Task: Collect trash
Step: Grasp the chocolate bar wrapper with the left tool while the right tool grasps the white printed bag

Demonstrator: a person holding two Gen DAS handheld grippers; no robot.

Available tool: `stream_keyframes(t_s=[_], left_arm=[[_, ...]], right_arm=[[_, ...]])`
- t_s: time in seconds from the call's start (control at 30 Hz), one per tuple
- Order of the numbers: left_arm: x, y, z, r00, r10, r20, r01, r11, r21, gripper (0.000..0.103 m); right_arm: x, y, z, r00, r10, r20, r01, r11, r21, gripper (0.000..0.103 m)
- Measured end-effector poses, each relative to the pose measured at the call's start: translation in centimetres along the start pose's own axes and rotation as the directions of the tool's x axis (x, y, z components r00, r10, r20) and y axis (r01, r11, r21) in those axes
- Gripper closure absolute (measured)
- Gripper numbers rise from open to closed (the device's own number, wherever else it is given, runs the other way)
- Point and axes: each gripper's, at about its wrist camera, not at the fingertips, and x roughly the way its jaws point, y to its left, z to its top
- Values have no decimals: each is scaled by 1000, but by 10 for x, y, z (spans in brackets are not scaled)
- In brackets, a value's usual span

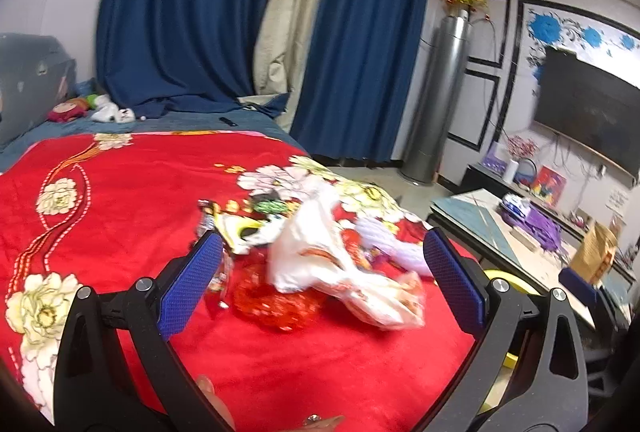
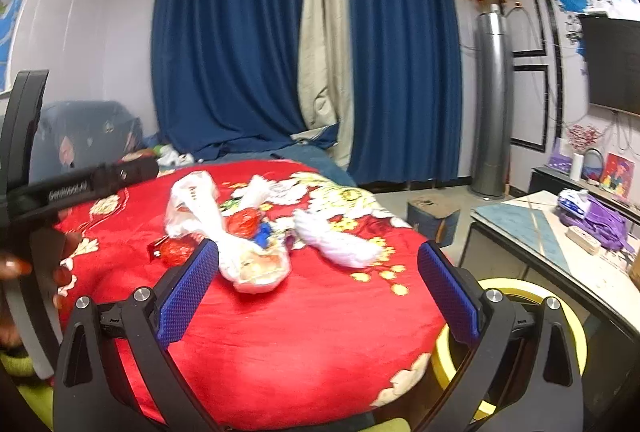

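Note:
A heap of trash lies on the red flowered blanket [image 1: 120,200]: a crumpled white plastic bag [image 1: 320,264], a red crinkly wrapper [image 1: 276,304] under it, a yellow-and-white wrapper [image 1: 236,232] and a pale lilac bag [image 1: 392,244]. My left gripper [image 1: 320,292] hangs open just above the heap, its blue pads on either side of the white bag without touching it. In the right wrist view the white bag [image 2: 240,248], red wrappers [image 2: 244,222] and lilac bag [image 2: 340,236] lie ahead of my open right gripper [image 2: 320,288], which holds nothing.
A yellow-rimmed bin [image 2: 532,316] stands on the floor by the bed's right corner. A low table [image 2: 560,244] with purple cloth is at right. The left gripper's body and a hand [image 2: 40,264] show at the left edge. Blue curtains [image 2: 240,52] hang behind.

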Motion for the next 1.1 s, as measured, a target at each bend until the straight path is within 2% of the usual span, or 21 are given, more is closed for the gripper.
stream_keyframes(t_s=[0.33, 0.57, 0.73, 0.87, 1.07, 1.1], left_arm=[[10, 37, 13, 997, 72, -30, -73, 995, -60, 11], [27, 60, 13, 991, 99, -94, -107, 991, -81, 11], [44, 81, 11, 979, 126, -163, -144, 984, -104, 11], [60, 98, 13, 967, 136, -216, -164, 980, -116, 11], [87, 118, 11, 938, 155, -311, -190, 978, -83, 11], [90, 120, 10, 934, 158, -319, -192, 978, -77, 14]], right_arm=[[37, 32, 2, 990, 111, -89, -121, 987, -108, 6], [71, 55, -3, 977, 118, -176, -156, 962, -223, 6], [95, 66, -8, 970, 80, -230, -149, 941, -303, 6], [108, 69, -10, 966, 81, -245, -158, 935, -317, 6], [128, 74, -15, 962, 50, -267, -149, 920, -364, 7], [133, 75, -16, 960, 46, -276, -150, 917, -369, 7]])
